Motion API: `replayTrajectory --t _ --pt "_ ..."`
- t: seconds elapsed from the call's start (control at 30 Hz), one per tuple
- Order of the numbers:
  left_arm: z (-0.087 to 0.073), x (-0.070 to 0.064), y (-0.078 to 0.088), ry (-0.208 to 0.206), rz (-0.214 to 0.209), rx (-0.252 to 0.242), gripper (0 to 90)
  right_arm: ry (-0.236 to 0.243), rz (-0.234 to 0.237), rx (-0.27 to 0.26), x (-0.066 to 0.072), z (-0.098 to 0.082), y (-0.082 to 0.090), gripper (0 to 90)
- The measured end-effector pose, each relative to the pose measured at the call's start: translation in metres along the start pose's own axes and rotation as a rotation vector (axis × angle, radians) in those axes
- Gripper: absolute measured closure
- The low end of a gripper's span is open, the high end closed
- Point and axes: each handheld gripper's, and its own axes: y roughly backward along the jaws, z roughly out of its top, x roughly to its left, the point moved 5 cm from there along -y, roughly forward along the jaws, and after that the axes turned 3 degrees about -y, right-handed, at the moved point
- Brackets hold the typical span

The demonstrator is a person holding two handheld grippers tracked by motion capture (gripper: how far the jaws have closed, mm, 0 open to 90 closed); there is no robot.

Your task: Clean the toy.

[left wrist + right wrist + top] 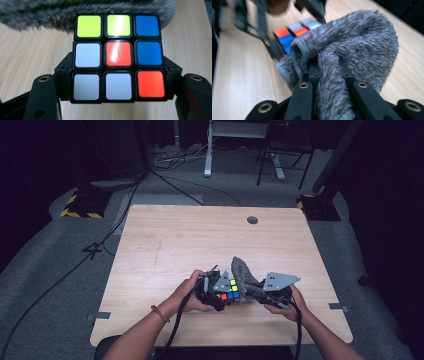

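Note:
A puzzle cube with yellow, blue, red and white stickers sits clamped between the black jaws of my left gripper. In the high view the cube shows near the table's front middle, with the left gripper shut on it. My right gripper is shut on a fluffy grey cloth. The cloth rises in a peak and lies against the cube's far side; its grey pile crosses behind the top of the cube. The right gripper sits just right of the cube.
The light wooden table has a round cable hole near its far edge. Beyond it are grey floor, cables, a white desk leg and yellow-black striped stand bases.

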Motion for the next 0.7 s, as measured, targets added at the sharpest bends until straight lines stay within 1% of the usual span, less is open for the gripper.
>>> replayTrajectory --t 0.03,0.1,0.13,0.17,0.23,0.3,0.33,0.4,0.47,0.5,0.53,0.57,0.63,0.7 --pt "0.000 0.001 0.001 0.003 0.001 -0.004 33.6 -0.005 0.005 0.020 0.000 -0.003 -0.002 78.0" --pt "-0.001 0.005 0.004 0.011 0.008 -0.015 33.6 0.002 0.023 0.080 0.001 -0.011 -0.008 78.0" --pt "-0.001 0.006 0.005 0.016 0.011 -0.022 33.6 0.009 0.026 0.092 0.003 -0.014 -0.009 78.0" --pt "-0.002 0.007 0.006 0.019 0.008 -0.021 33.6 0.004 0.037 0.094 0.004 -0.015 -0.010 78.0" --pt "-0.002 0.007 0.007 0.017 0.018 -0.024 33.6 -0.008 0.053 0.071 0.004 -0.015 -0.008 77.9" --pt "-0.001 0.007 0.008 0.020 0.018 -0.035 33.6 -0.028 0.068 0.051 0.003 -0.015 -0.006 77.9" --pt "-0.001 0.006 0.008 0.018 0.019 -0.034 33.6 -0.039 0.071 0.048 0.003 -0.017 -0.007 77.9" --pt "0.000 0.005 0.008 0.018 0.014 -0.043 33.6 -0.039 0.060 0.048 0.003 -0.019 -0.007 77.9" --pt "0.000 0.005 0.007 0.019 0.027 -0.035 33.6 -0.054 0.067 0.011 0.003 -0.017 -0.004 77.9" --pt "-0.001 0.005 0.004 0.001 0.047 -0.008 33.5 -0.059 0.069 -0.010 0.003 -0.015 -0.002 77.9" --pt "-0.001 0.003 0.002 -0.006 0.052 0.006 33.5 -0.052 0.068 -0.039 0.003 -0.012 0.001 77.9" --pt "-0.001 0.002 0.000 -0.013 0.055 0.016 33.5 -0.050 0.070 -0.052 0.004 -0.009 0.003 77.9" --pt "0.000 0.001 -0.002 -0.015 0.057 0.023 33.1 -0.015 0.053 -0.056 0.008 -0.004 0.005 78.0" --pt "0.000 0.002 -0.002 -0.015 0.064 0.028 32.4 -0.002 0.051 -0.069 0.011 -0.001 0.006 78.0"
